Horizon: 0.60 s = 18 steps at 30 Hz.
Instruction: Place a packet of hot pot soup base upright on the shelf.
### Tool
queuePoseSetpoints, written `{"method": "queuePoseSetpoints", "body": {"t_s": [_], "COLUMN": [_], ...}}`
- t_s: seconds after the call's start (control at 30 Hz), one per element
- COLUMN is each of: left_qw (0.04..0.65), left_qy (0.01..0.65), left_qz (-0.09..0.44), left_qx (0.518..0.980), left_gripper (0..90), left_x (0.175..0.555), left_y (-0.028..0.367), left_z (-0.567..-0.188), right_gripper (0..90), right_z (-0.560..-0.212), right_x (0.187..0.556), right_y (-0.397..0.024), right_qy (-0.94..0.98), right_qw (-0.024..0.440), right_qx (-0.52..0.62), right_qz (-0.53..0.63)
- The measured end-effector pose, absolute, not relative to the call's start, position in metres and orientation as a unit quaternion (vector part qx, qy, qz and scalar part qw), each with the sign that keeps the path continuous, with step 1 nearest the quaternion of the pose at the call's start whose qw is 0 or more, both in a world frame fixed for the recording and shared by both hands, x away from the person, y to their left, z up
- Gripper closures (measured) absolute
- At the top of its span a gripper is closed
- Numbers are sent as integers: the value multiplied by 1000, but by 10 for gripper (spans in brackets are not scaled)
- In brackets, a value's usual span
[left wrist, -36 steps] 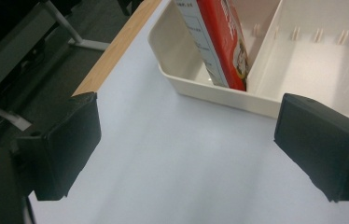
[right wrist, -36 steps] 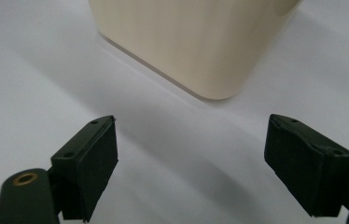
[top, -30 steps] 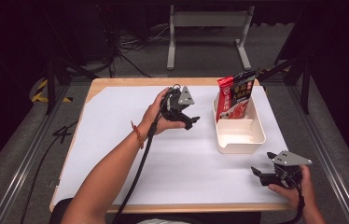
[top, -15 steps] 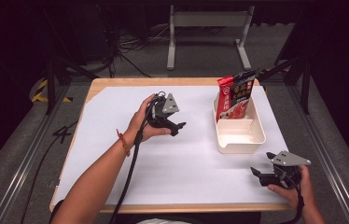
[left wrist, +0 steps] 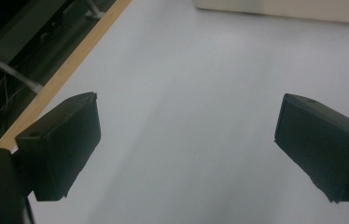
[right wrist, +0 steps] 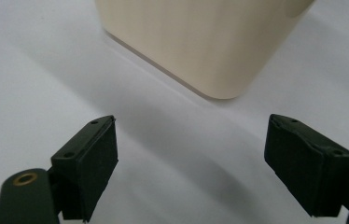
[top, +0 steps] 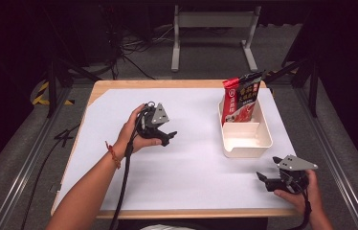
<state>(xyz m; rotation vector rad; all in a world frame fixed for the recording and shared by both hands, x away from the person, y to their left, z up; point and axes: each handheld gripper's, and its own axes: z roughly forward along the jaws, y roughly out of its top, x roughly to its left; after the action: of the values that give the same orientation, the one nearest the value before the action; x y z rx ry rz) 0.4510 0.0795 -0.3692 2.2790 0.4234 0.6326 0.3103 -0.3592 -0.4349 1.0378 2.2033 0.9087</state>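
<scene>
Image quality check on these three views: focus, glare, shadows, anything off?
High view: table evenly lit, surroundings nearly black, overall soft; print on the red packet unreadable. Left gripper view: open left gripper with blurred jaws, a pale sheen on the white sheet, bin cut off by the top edge. Right gripper view: right gripper open, jaws fairly sharp; bin wall soft, casting a soft shadow toward the camera.

Red and black packet (top: 240, 98), cream bin (top: 247, 139), white table cover (top: 191, 163), black gripper jaws
</scene>
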Motion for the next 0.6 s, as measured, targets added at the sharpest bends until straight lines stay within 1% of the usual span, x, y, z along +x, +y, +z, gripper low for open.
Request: {"method": "queuePoseSetpoints", "body": {"t_s": [0.3, 0.6], "left_qw": [348, 355], "left_qy": [173, 189], "left_qz": [250, 249], "left_qx": [887, 881], "left_gripper": [80, 83], "left_x": [439, 424], "left_y": [100, 121], "left_z": [-380, -393], "right_gripper": [169, 168], "right_z": [-435, -434], "right_x": [310, 309], "right_y": [-358, -358], "right_qy": [819, 819], "right_qw": [269, 269], "right_qx": [381, 380], "right_qz": [336, 335]}}
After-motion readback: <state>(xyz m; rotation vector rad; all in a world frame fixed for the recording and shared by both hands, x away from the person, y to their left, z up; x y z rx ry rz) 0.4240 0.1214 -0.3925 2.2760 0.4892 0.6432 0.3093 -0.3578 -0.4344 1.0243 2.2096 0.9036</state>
